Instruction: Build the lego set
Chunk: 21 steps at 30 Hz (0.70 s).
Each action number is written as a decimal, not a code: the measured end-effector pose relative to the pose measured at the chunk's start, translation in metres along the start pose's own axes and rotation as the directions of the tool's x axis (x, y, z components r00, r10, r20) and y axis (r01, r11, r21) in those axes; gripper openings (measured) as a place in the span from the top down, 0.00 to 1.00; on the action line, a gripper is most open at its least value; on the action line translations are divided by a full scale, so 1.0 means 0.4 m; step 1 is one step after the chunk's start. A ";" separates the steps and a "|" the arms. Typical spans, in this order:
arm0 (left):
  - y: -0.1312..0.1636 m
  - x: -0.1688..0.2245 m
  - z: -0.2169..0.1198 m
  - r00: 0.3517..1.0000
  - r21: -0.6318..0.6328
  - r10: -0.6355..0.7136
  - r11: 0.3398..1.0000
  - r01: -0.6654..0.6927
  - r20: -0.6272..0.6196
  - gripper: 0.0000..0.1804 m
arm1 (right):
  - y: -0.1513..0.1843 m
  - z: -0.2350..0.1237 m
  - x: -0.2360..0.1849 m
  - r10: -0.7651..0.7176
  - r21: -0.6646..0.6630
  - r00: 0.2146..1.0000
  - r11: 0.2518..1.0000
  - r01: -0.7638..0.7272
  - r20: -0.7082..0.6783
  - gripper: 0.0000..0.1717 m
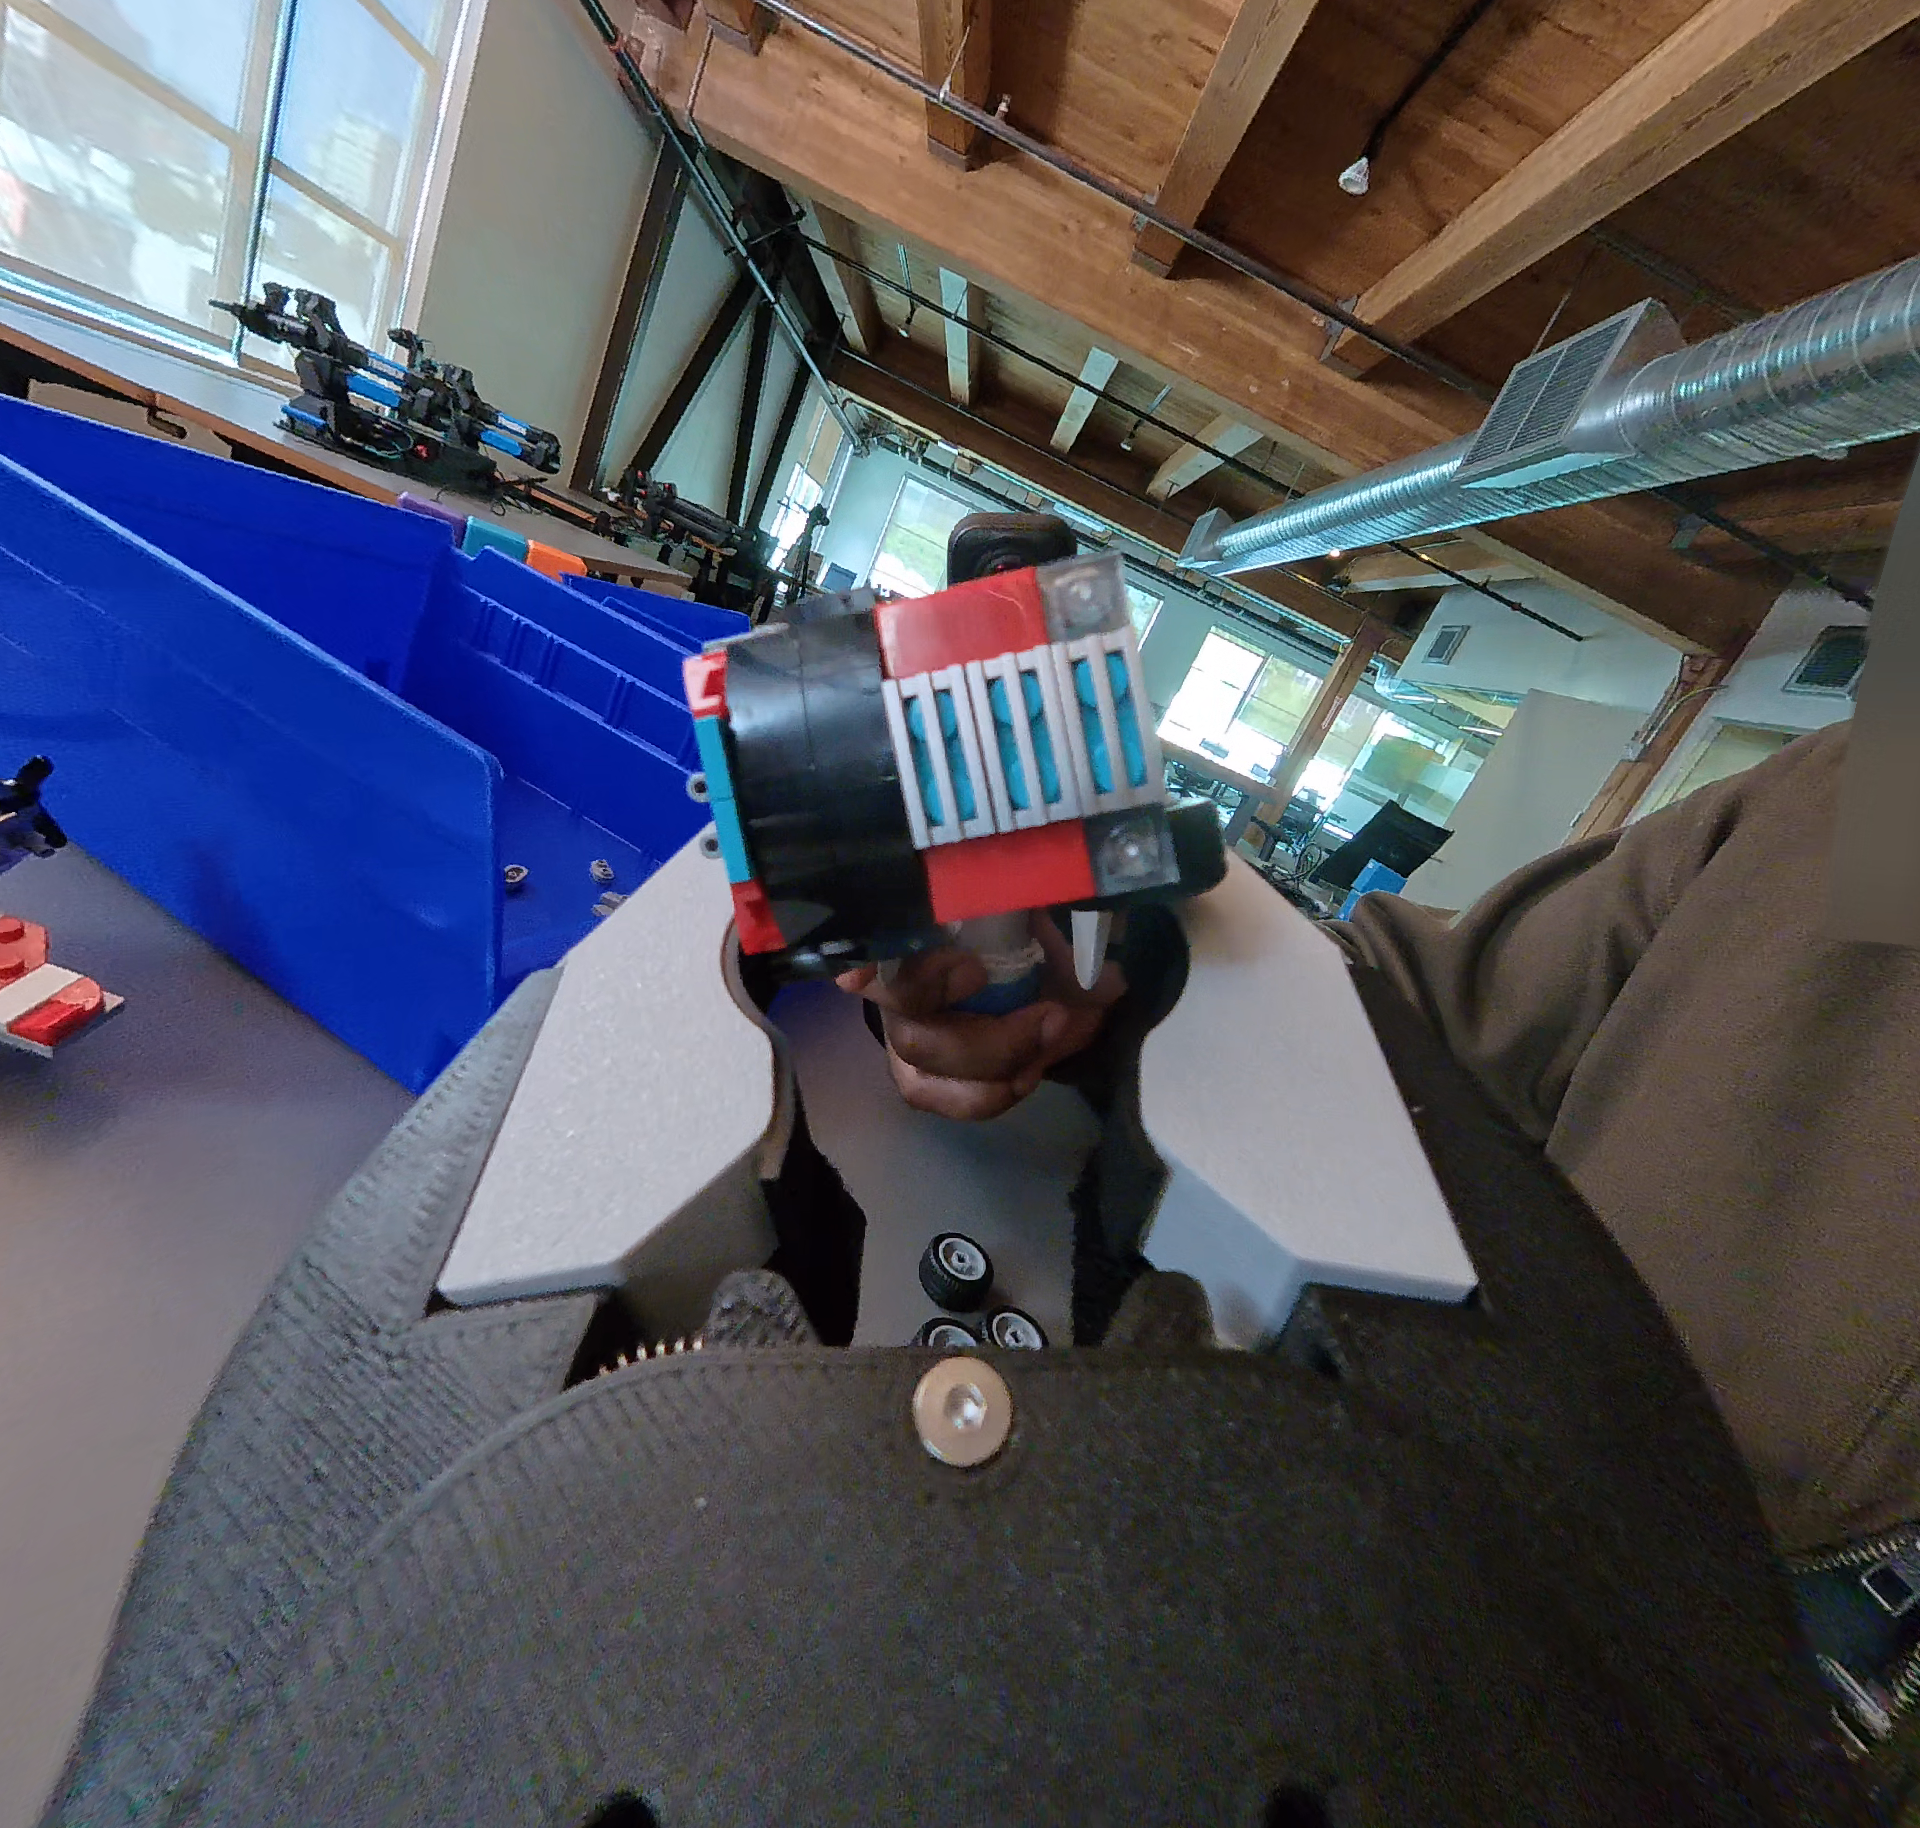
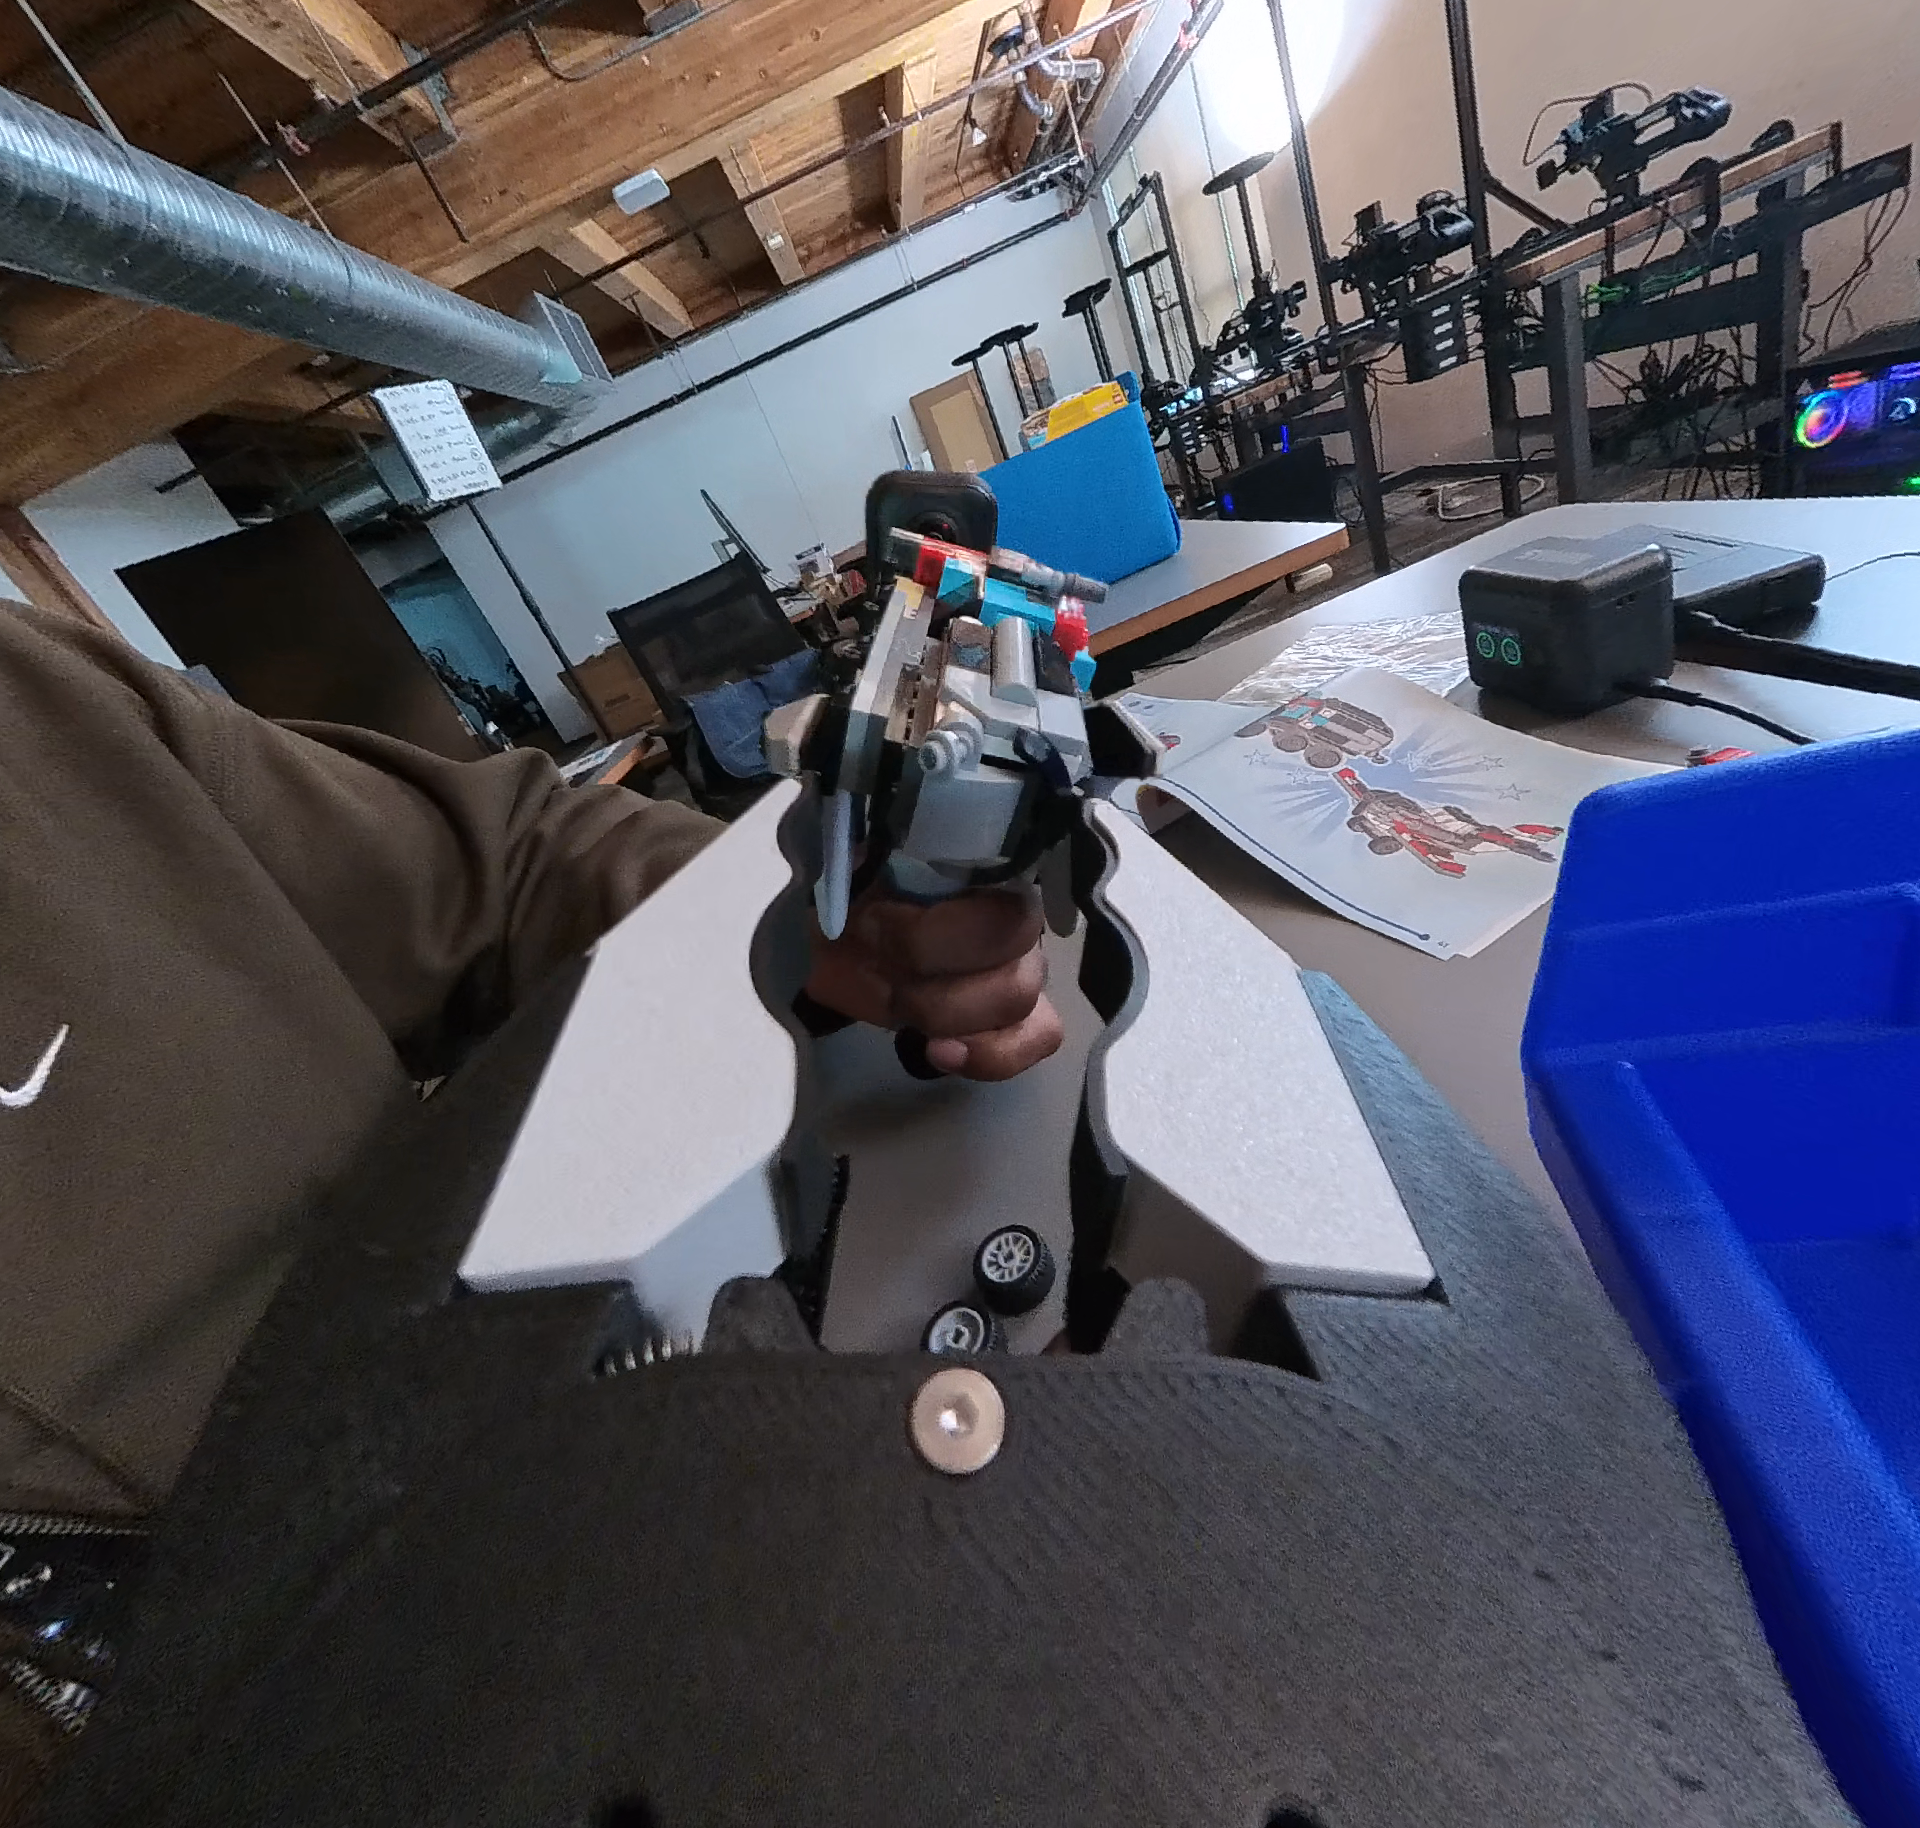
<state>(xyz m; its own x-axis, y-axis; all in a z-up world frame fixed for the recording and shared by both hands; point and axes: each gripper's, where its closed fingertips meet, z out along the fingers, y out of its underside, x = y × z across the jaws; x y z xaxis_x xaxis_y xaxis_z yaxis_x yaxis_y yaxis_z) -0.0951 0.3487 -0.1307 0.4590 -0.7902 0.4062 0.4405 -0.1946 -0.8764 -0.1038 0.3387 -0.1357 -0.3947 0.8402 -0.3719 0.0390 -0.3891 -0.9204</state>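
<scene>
A brick-built model hangs in the air between my two grippers, which face each other. In the left wrist view the model (image 1: 935, 750) shows a red and black face with a grey grille over cyan parts. My left gripper (image 1: 966, 905) is closed on its lower sides. In the right wrist view the model (image 2: 966, 739) shows its grey underside with cyan and red bits on top. My right gripper (image 2: 935, 822) is closed on the grey part. Behind the model each view shows the other gripper and the hand (image 2: 935, 978) that holds it.
Small black wheels (image 1: 956, 1274) lie on the grey table below, and also show in the right wrist view (image 2: 1013, 1269). A blue bin (image 1: 260, 739) stands at the left, another blue bin (image 2: 1745, 1051) at the right. An open instruction booklet (image 2: 1382, 802), a black box (image 2: 1569, 625) and red-and-white brick parts (image 1: 52, 989) lie nearby. Only a small space, under 4 cm, lies between the two pairs of fingers.
</scene>
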 end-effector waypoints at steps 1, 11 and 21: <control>0.000 0.000 -0.001 1.000 0.004 0.001 1.000 -0.001 -0.001 0.64 | 0.001 0.000 0.000 -0.005 -0.004 1.000 1.000 0.005 -0.001 0.72; -0.012 0.008 -0.002 1.000 0.042 -0.003 0.999 0.004 -0.020 0.61 | 0.007 0.001 -0.001 -0.043 -0.024 0.999 0.999 0.042 -0.010 0.71; -0.017 0.000 -0.008 1.000 0.080 -0.024 0.997 0.024 -0.008 0.65 | 0.019 0.003 0.007 -0.068 -0.051 0.997 0.997 0.066 -0.035 0.78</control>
<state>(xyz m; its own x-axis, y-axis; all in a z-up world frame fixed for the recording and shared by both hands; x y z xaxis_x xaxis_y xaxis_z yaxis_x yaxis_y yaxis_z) -0.1004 0.3482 -0.1254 0.4419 -0.7902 0.4246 0.5117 -0.1667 -0.8428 -0.1057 0.3377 -0.1438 -0.3642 0.8772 -0.3127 0.0595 -0.3132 -0.9478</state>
